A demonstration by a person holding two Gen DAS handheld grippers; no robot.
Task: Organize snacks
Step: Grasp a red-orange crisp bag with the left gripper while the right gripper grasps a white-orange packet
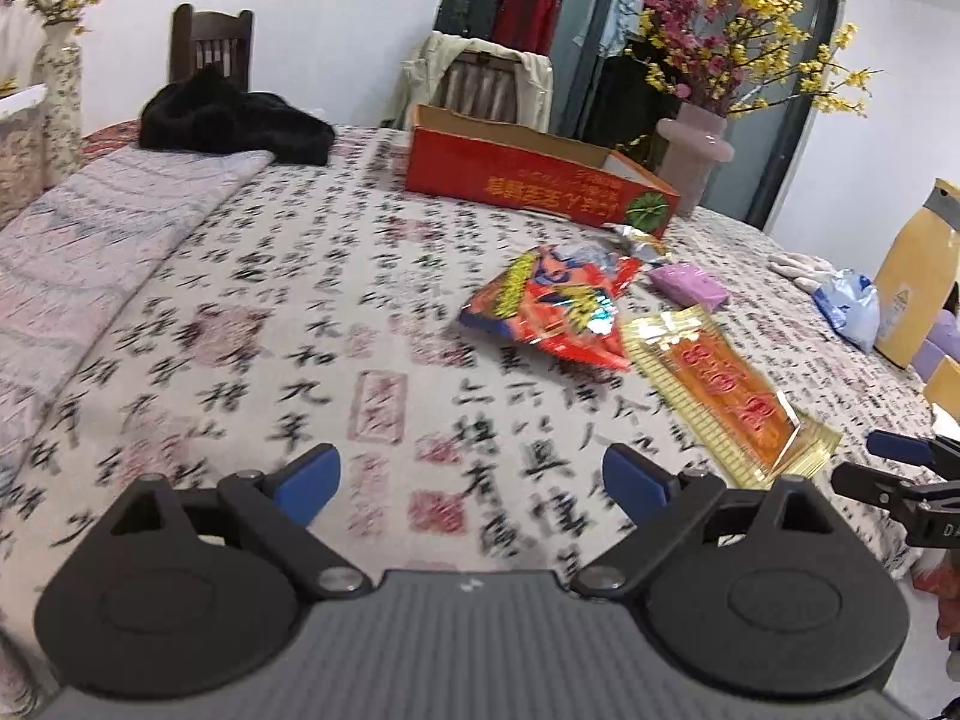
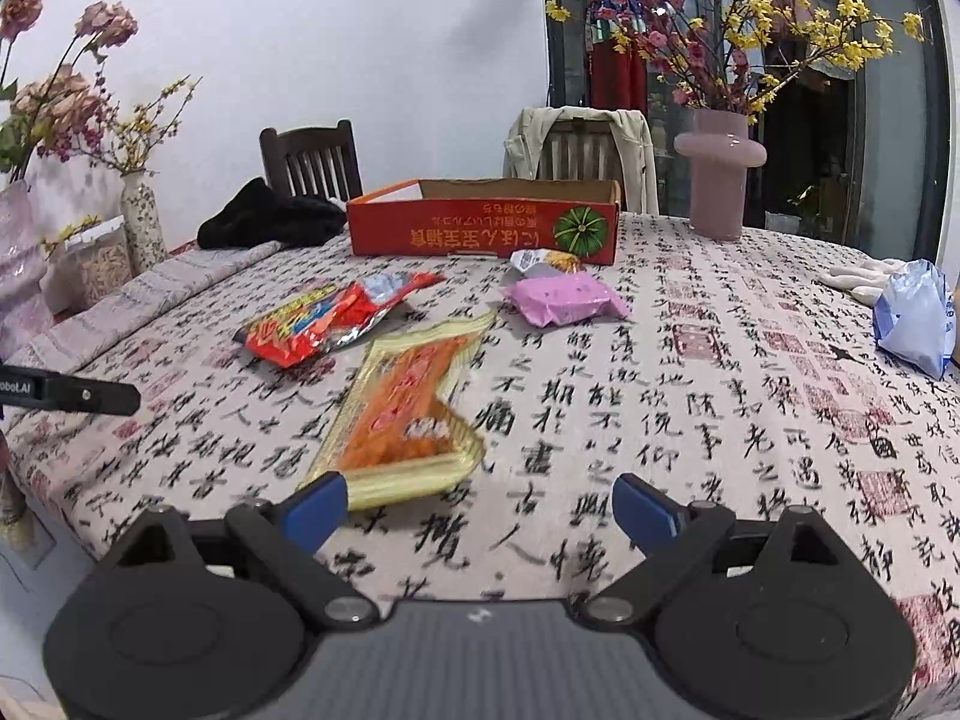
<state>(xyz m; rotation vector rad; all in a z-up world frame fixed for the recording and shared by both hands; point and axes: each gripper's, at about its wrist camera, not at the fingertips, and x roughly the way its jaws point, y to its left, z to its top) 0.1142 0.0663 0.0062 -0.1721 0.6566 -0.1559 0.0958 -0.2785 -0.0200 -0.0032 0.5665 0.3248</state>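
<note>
Showing both tools poised short of any grasp: the left hand-held gripper [image 1: 471, 477] and the right hand-held gripper [image 2: 480, 507] each hung over the near edge of the tabletop [image 2: 690, 420] with jaws spread wide and nothing between them. The snacks lay loose near the middle of the tabletop, a likely staging spot before sorting: a gold-bordered orange packet [image 2: 408, 414] nearest, its near end just beyond the right gripper's left finger; a red foil bag [image 2: 324, 321] beside it; a pink packet [image 2: 567, 297] farther back, with a small silver-and-yellow wrapper [image 2: 549, 261] behind it. The open red cardboard box [image 2: 480, 228] stood toward the far edge, probably the intended container, its open top unobstructed. Around it stood a pink vase [image 2: 717, 171] with blossom branches, a black garment [image 2: 270, 219], a folded cloth [image 1: 90, 264] along the left edge, and a blue-white bag [image 2: 915, 315] at the right edge.
</note>
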